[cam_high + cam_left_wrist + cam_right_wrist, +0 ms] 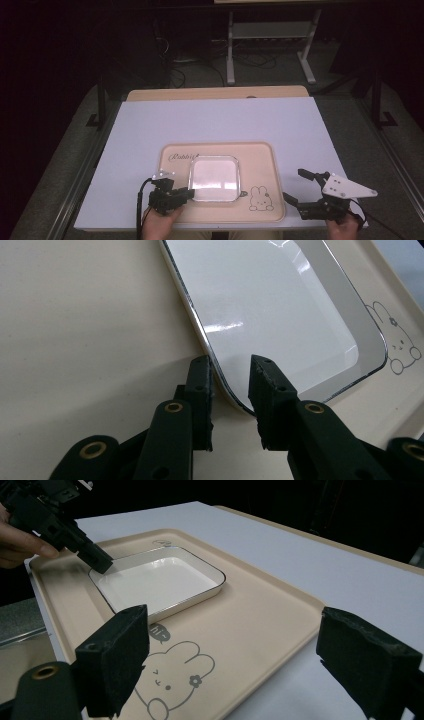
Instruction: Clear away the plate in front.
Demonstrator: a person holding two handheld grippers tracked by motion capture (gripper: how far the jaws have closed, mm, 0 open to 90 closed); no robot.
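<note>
A white square plate (pixel 215 177) (pixel 270 305) (pixel 160 580) with a thin dark rim lies empty on a beige tray (pixel 260 160) (pixel 75 315) (pixel 250 615). My left gripper (pixel 189 192) (pixel 230 365) is at the plate's near-left corner. Its jaws straddle the rim, one outside on the tray and one over the plate's inside, with a gap still between them. The right gripper view catches it at the plate's corner too (pixel 102 562). My right gripper (pixel 293 184) (pixel 230 630) is wide open and holds nothing, low over the table just right of the tray.
The tray carries a rabbit drawing (pixel 258 196) (pixel 175 675) at its near-right corner and sits on a white board (pixel 215 120) atop a wooden table (pixel 215 92). Beyond the table are a dark floor, cables and a white stand (pixel 270 35).
</note>
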